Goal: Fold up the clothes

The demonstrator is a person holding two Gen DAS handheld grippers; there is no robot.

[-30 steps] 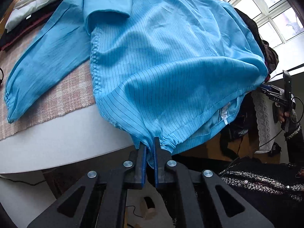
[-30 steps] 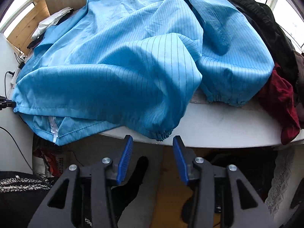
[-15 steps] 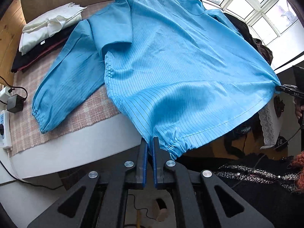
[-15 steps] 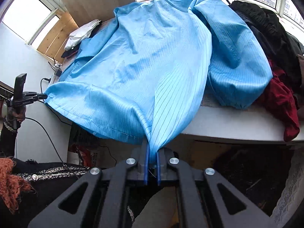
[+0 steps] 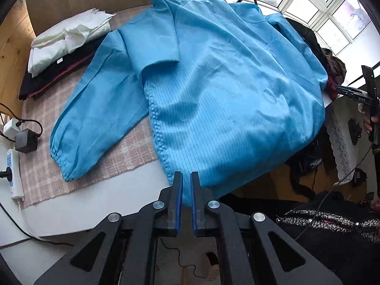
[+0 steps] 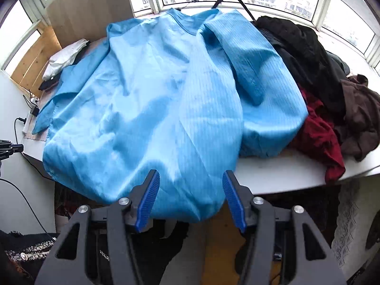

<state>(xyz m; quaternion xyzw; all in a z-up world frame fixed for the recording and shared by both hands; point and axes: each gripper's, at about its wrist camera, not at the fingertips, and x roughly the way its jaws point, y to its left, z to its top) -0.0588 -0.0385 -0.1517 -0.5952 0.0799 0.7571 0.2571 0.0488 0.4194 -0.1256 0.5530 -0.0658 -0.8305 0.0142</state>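
Note:
A large light-blue pinstriped garment (image 5: 225, 95) lies spread back-up across the white table (image 5: 95, 204), its lower hem hanging over the near edge. One long sleeve (image 5: 95, 123) lies out to the left on a plaid mat (image 5: 133, 152). My left gripper (image 5: 187, 185) is shut on the hem at the garment's left corner. In the right wrist view the same garment (image 6: 154, 106) fills the middle, and its other sleeve (image 6: 261, 90) lies on the right. My right gripper (image 6: 190, 194) stands wide open, with the loose hem hanging just beyond its fingers.
A folded stack of white and dark clothes (image 5: 66, 40) sits at the far left. A power strip (image 5: 13, 173) and an adapter (image 5: 26, 140) lie at the left edge. Black (image 6: 308, 54), dark red (image 6: 320, 137) and brown (image 6: 361, 109) clothes are heaped on the right. Windows run along the back.
My right gripper closed on the hem half a second ago, and has now opened and let it drop. The garment has been pulled flatter over the table. My left gripper keeps its hold.

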